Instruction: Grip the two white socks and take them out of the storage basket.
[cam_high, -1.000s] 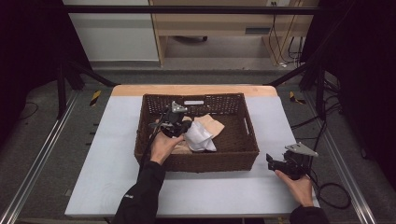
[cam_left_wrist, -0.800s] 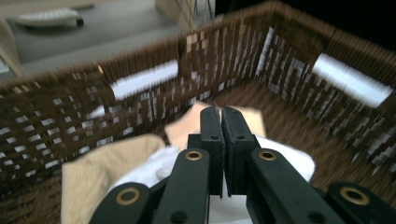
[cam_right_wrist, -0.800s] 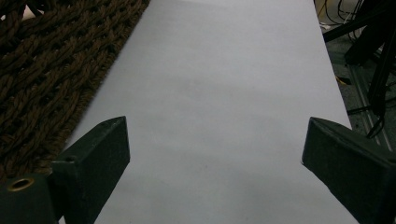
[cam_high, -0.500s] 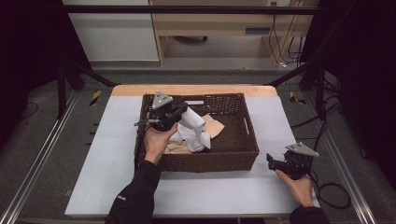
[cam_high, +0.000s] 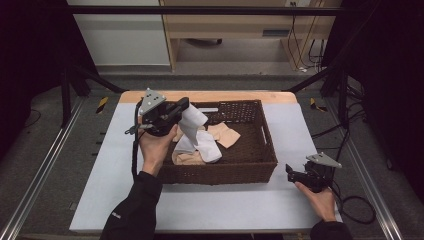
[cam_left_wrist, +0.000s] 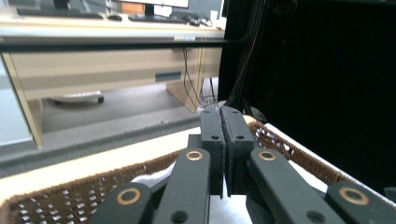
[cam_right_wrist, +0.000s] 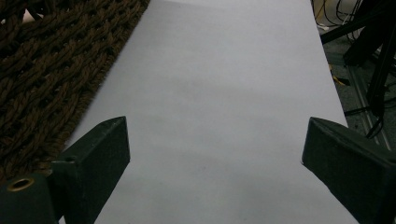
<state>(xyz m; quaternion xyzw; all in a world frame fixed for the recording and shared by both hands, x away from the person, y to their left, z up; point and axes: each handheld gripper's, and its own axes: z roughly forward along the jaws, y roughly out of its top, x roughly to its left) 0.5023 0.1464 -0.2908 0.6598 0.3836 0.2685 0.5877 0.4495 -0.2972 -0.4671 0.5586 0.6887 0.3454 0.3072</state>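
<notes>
White sock (cam_high: 192, 131) hangs above the wicker basket (cam_high: 267, 159), pinched in the closed left gripper (cam_high: 183, 106) and only half lifted out, beige socks (cam_high: 225, 135) left inside, while the right gripper (cam_high: 290, 172) rests wide open, empty, on the table (cam_high: 210, 210).

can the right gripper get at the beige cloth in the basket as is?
Probably yes. The right gripper is open and empty beside the basket; the beige cloth lies uncovered past the near wall, though the white cloth hangs nearby from the left gripper.

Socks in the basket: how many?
3 visible: a white sock hanging from the left gripper, another white sock lying below it, a beige sock beside them. Beige fabric underneath may hide more.
</notes>
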